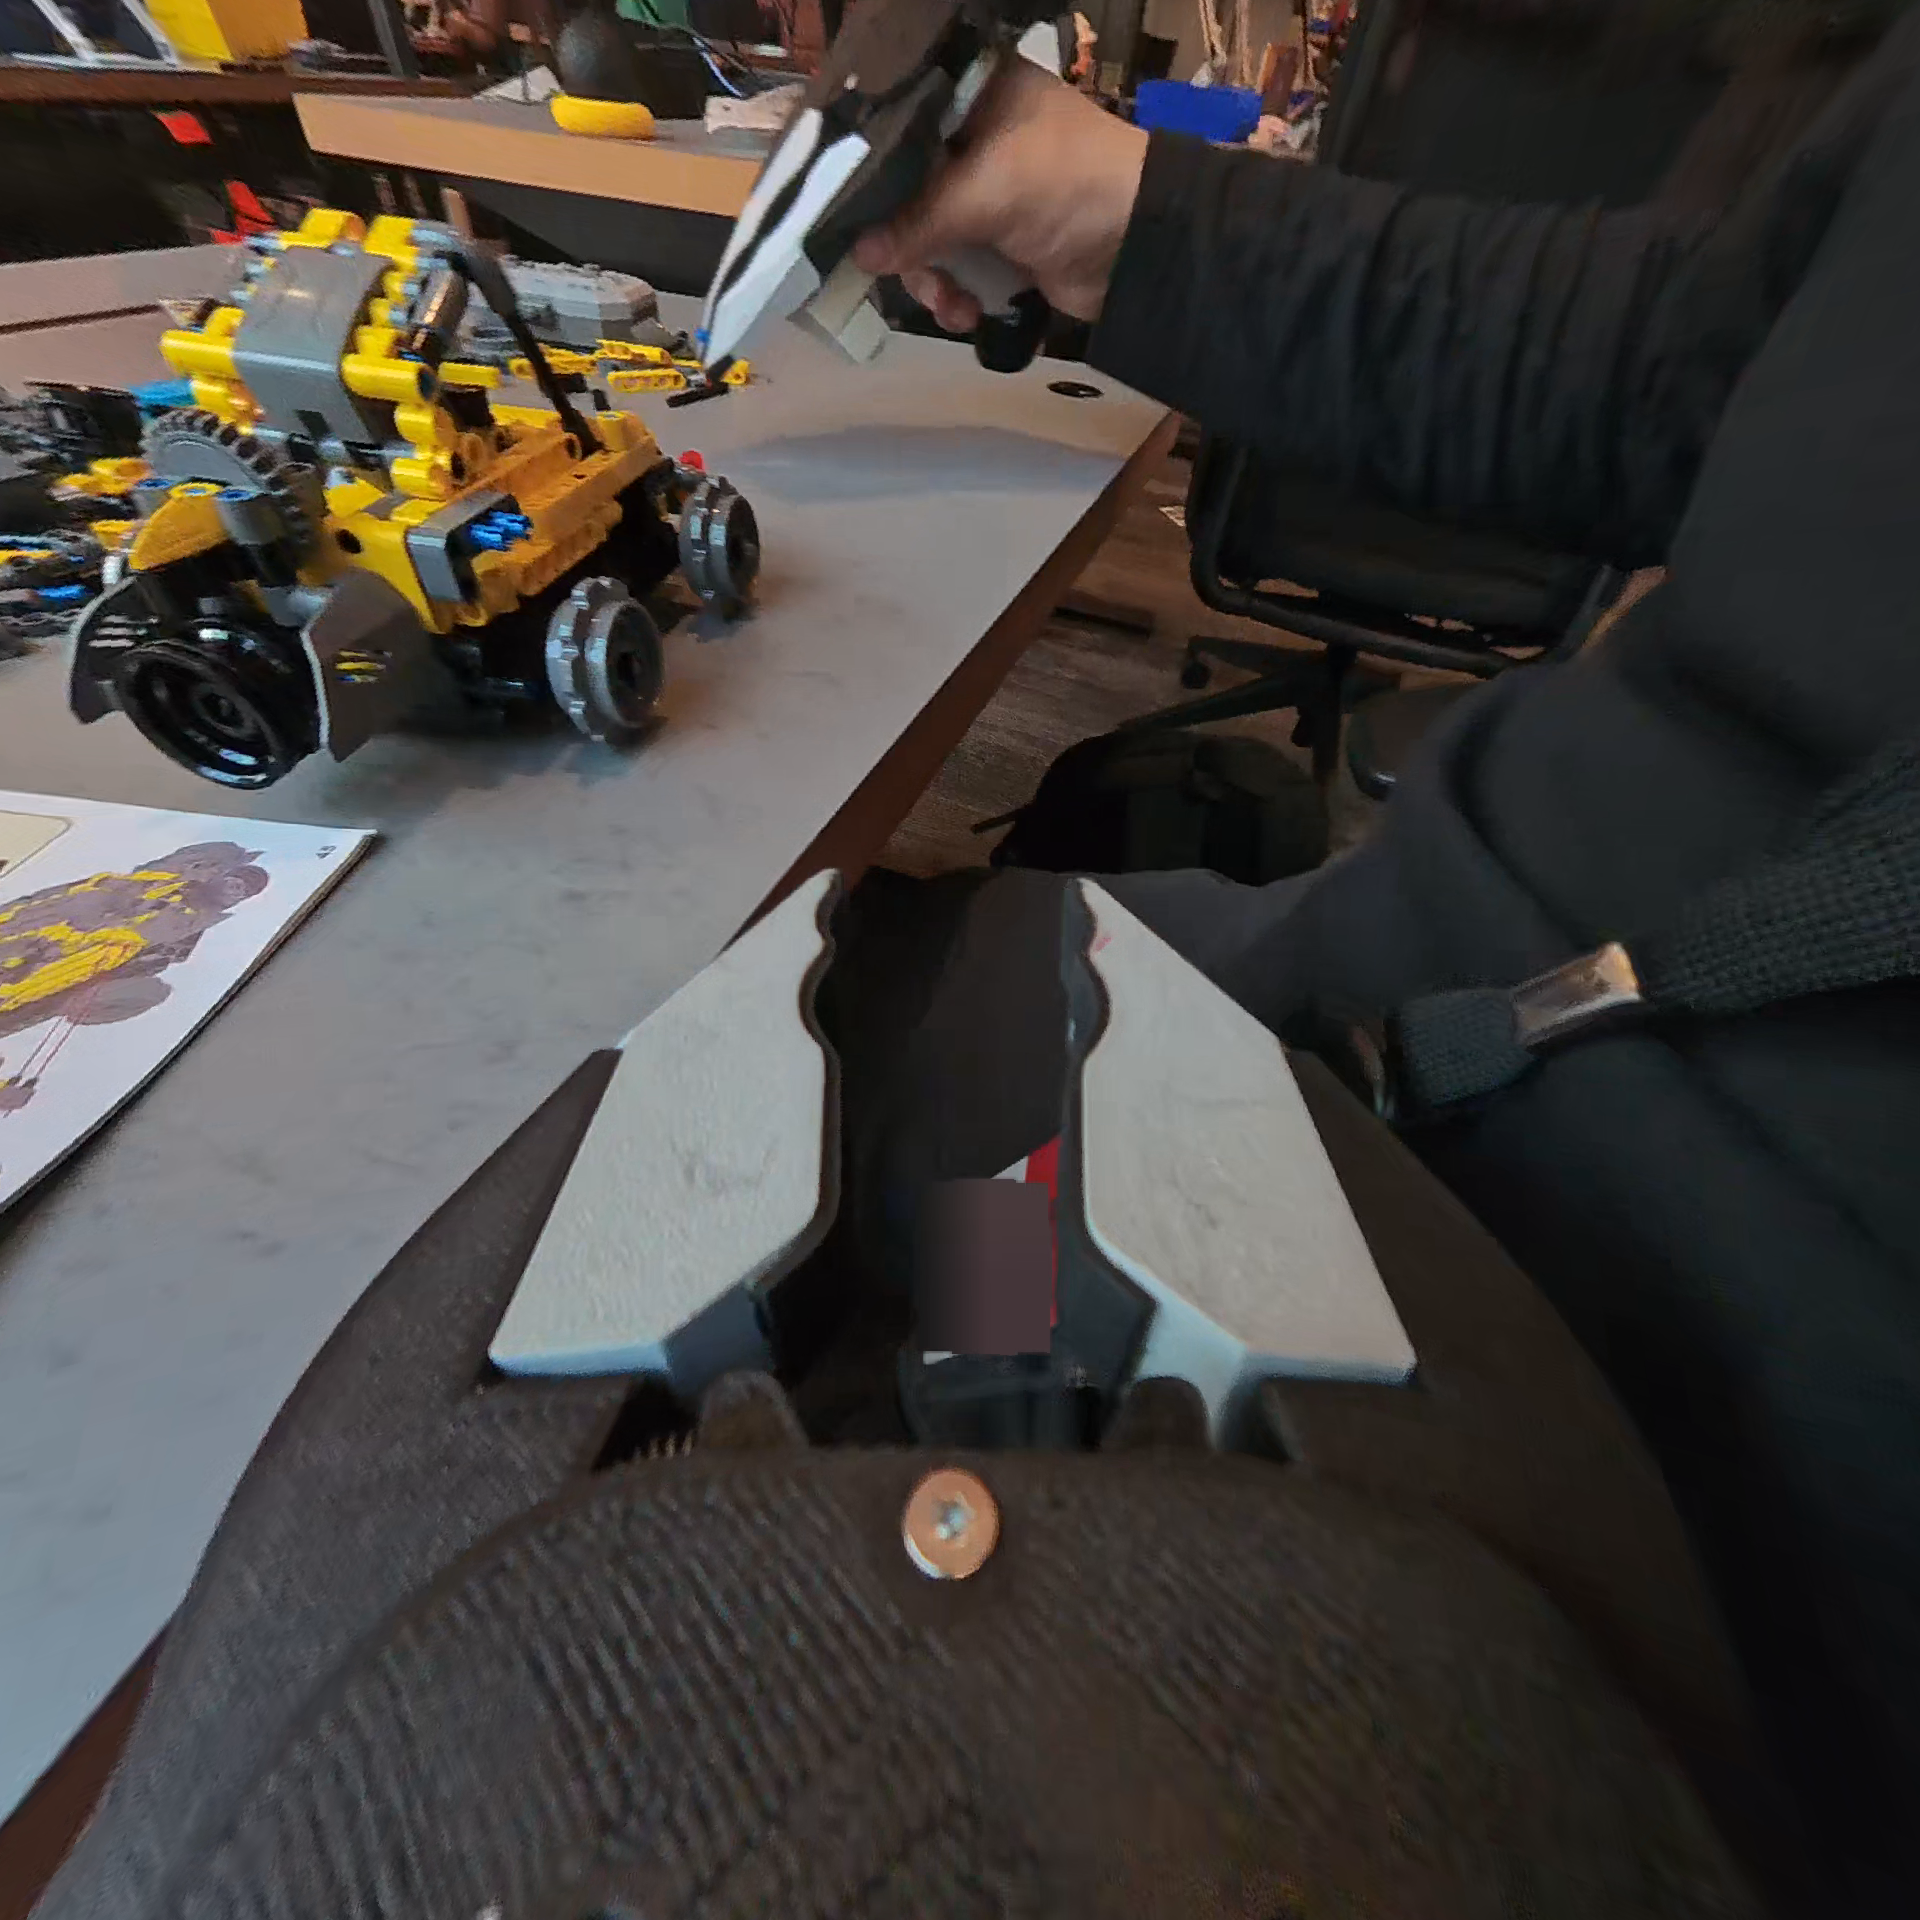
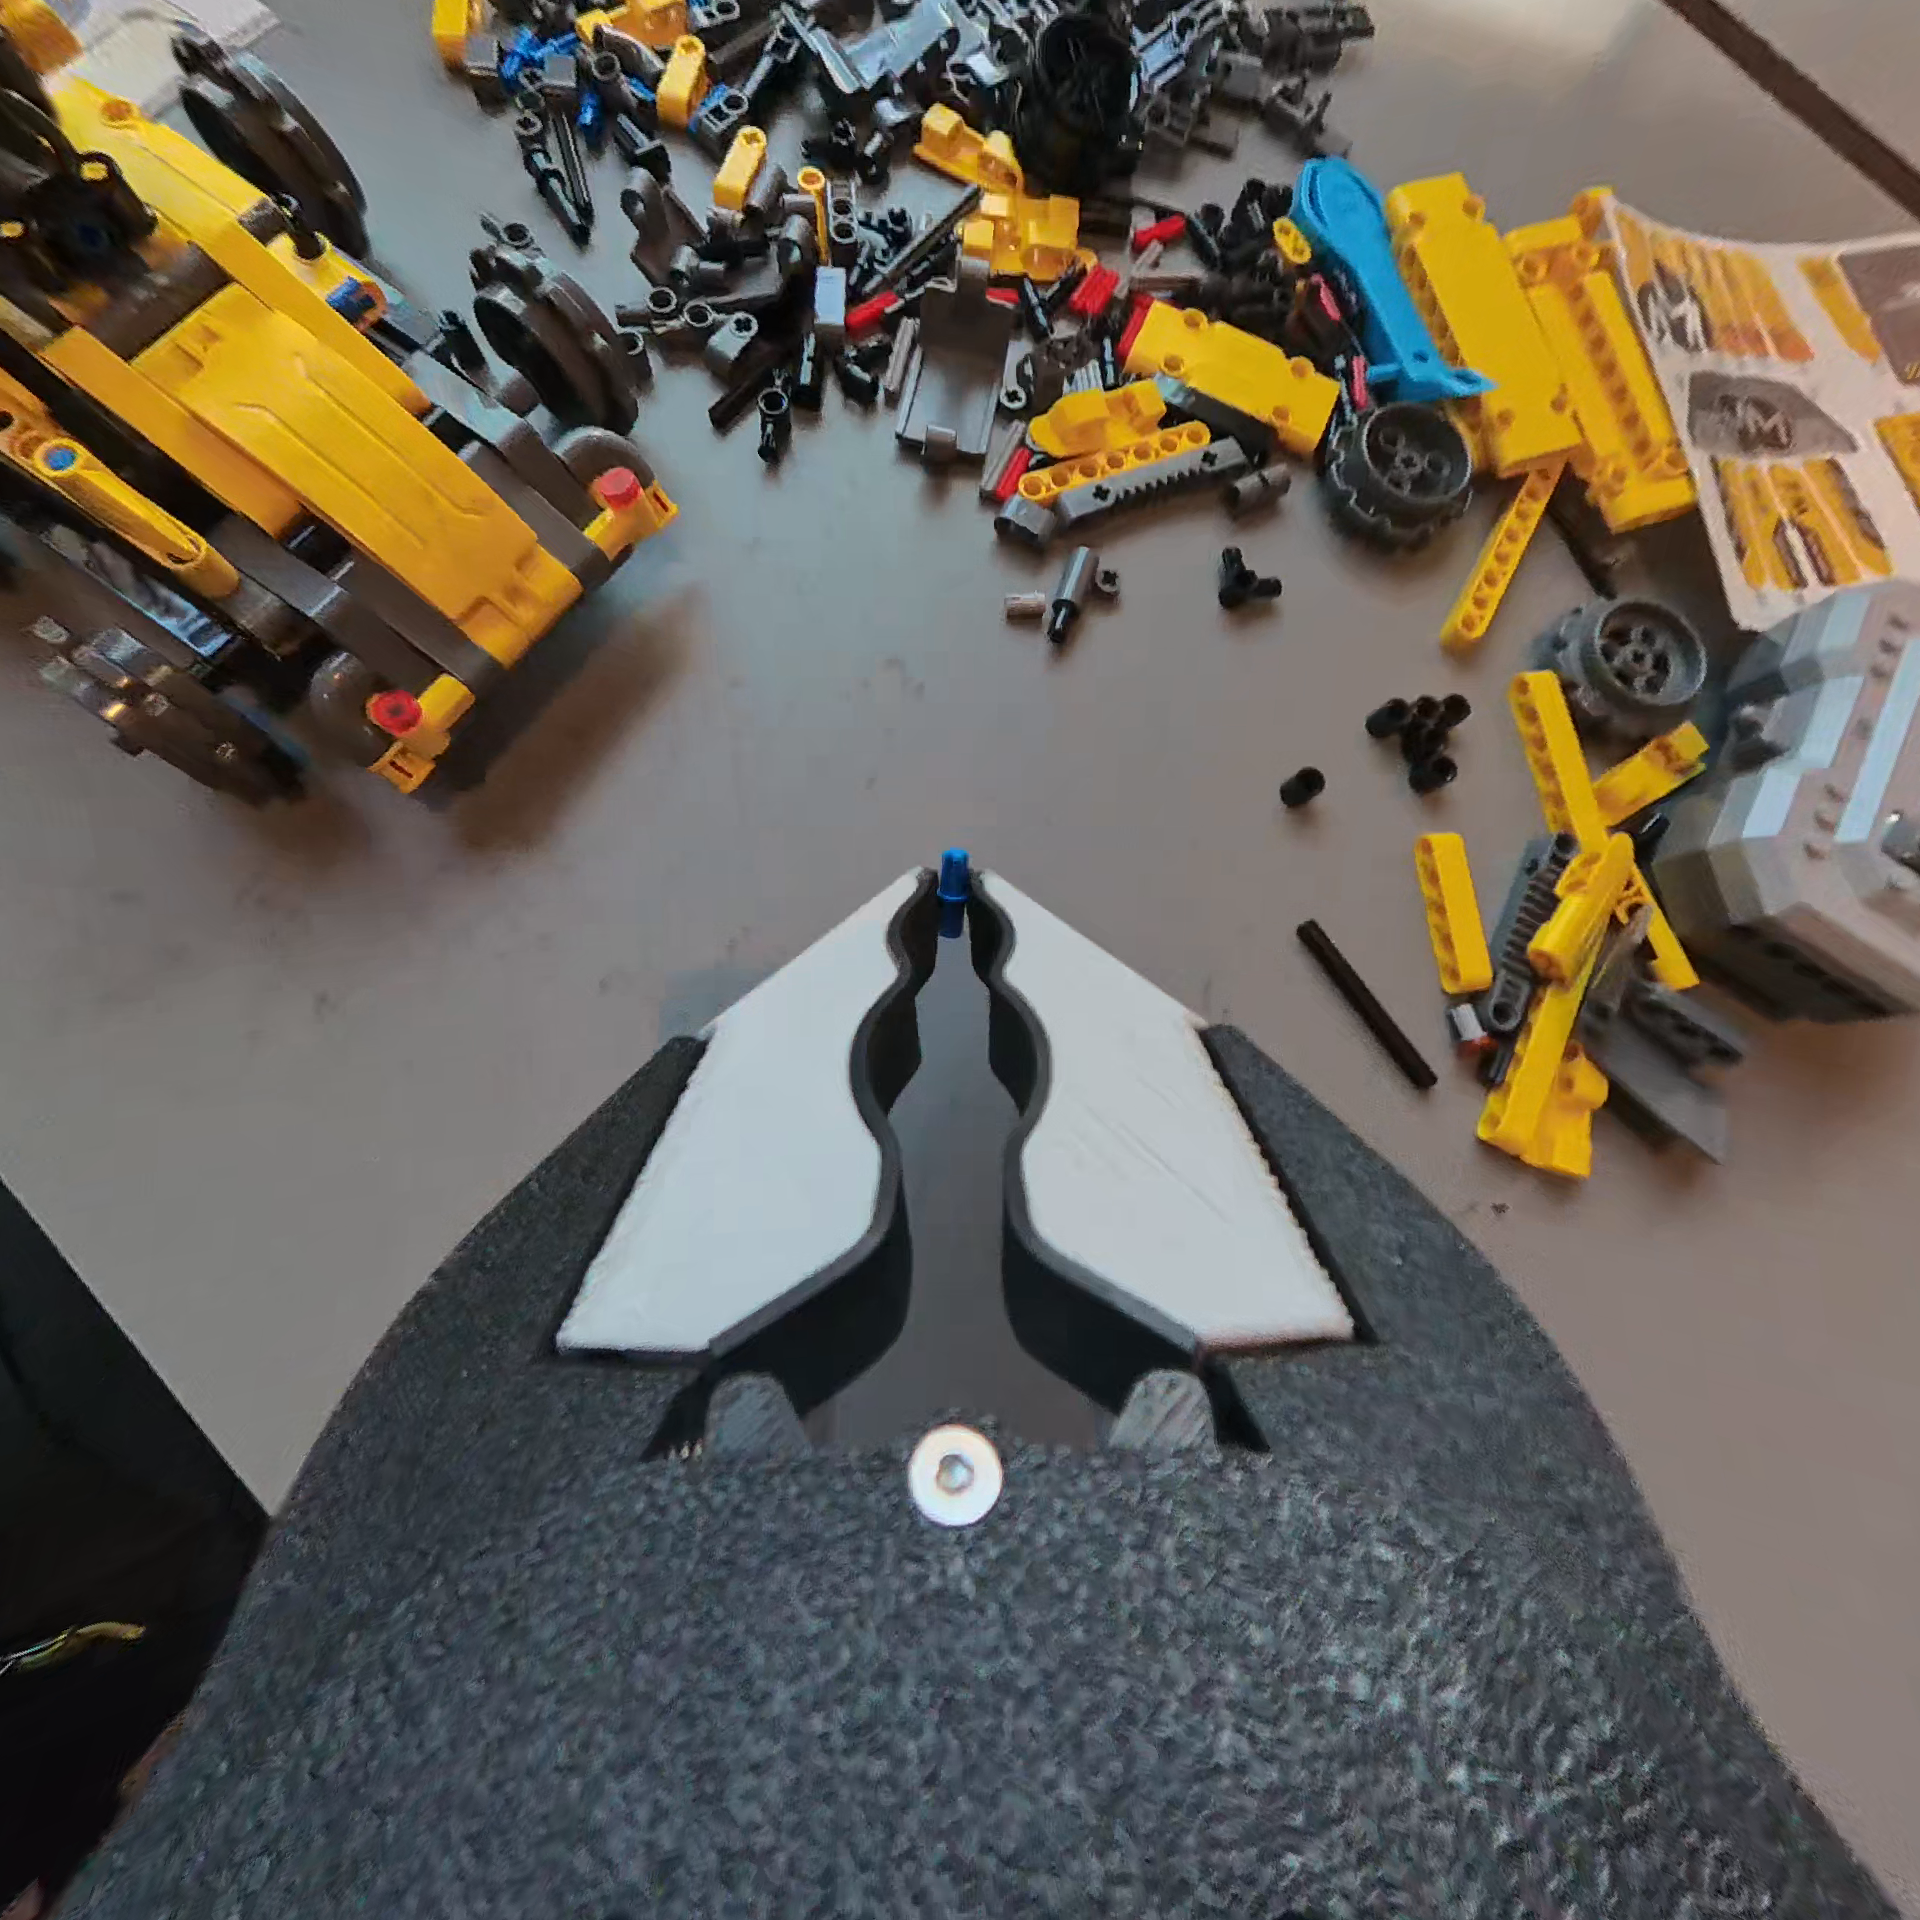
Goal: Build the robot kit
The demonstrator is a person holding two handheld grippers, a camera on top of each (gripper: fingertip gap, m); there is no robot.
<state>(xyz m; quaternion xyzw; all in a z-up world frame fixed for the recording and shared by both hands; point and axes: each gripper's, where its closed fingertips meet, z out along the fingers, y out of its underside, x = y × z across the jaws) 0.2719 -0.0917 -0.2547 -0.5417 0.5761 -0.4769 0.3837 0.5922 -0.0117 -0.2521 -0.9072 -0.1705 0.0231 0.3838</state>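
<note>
My right gripper (image 2: 952,885) is shut on a small blue pin (image 2: 952,891), held at its fingertips above the grey table (image 2: 831,727). The same gripper shows in the left wrist view (image 1: 712,353), held by a hand (image 1: 1029,197) over loose parts at the table's far side. A yellow and black brick vehicle (image 1: 395,499) stands on the table; it lies to the left of the right gripper (image 2: 260,436). My left gripper (image 1: 951,904) is open and empty, off the table's near edge over a dark lap.
A pile of loose yellow, black and grey bricks (image 2: 1039,260) lies beyond the right gripper. A sticker sheet (image 2: 1787,395) and a grey block (image 2: 1808,831) lie at the right. An instruction booklet (image 1: 135,966) lies on the table. A black office chair (image 1: 1382,582) stands beside the table. One gripper's finger ends stand about 35 centimetres off the other's.
</note>
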